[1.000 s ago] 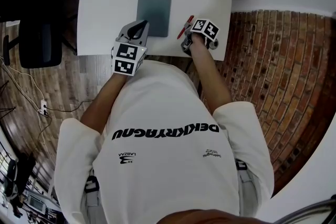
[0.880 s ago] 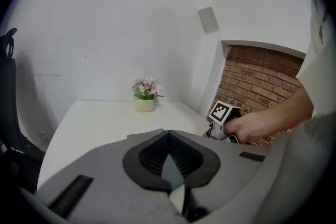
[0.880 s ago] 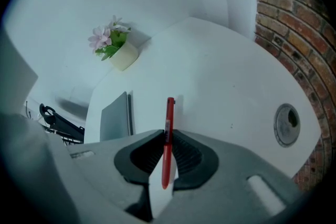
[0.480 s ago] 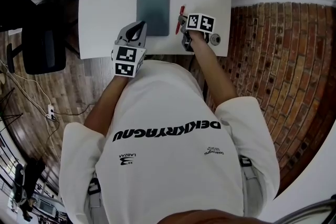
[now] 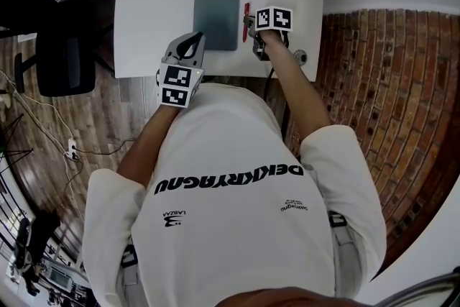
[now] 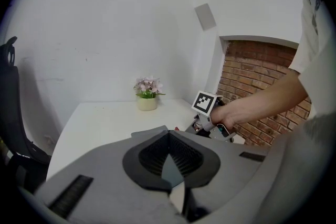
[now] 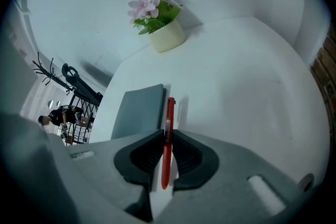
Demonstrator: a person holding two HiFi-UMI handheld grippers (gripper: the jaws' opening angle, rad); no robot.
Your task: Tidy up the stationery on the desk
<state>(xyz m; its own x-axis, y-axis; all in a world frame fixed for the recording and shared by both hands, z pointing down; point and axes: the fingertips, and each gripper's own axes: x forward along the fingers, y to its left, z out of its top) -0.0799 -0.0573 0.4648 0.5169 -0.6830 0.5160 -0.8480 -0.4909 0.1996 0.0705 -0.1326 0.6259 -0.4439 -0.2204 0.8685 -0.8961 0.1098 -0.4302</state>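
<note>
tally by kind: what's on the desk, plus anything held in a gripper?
notebook: 1
pen: 1, held in the right gripper
potted plant: 1
total: 3

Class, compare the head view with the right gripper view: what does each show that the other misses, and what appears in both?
Only the head view: the person's white shirt, the left gripper and a black chair. Only the right gripper view: the right gripper with its jaws closed on the red pen, and a coat rack behind. Both: the pen, the grey notebook and the white desk.
</note>
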